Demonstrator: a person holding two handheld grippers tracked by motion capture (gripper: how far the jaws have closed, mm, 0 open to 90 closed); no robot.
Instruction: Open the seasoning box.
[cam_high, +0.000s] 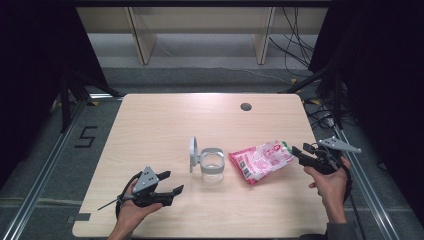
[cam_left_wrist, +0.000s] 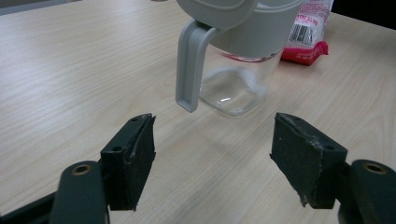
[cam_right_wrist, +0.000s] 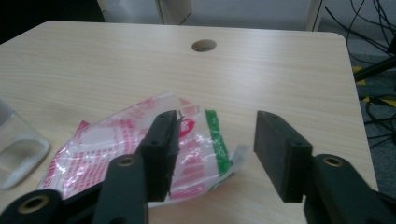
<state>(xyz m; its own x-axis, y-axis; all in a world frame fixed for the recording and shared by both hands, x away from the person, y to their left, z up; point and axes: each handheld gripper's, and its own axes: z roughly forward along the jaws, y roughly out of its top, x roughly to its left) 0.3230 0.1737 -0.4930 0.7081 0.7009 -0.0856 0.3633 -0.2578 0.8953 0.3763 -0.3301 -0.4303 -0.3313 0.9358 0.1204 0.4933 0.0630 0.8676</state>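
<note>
Surface (cam_high: 150, 125): pale wood, one round hole (cam_high: 245, 106) near the far edge.

Pink-and-white bag (cam_high: 261, 160): lies flat, right of centre; print too blurred to read.

Clear jar (cam_high: 212, 165): stands just left of the bag, apart from it; grey lid (cam_high: 192, 154) hinged up on its left side. In my left gripper view its top is cut off.

My right gripper (cam_high: 299, 152): held level, pointing left at the bag's green-edged end, forearm in from below. Fingers (cam_right_wrist: 161, 149) apart, gripping nothing; the bag's corner lies between them, untouched.

My left gripper (cam_high: 171, 183): low at the near left, aimed at the jar, fingers (cam_left_wrist: 130, 158) spread wide, empty.
</note>
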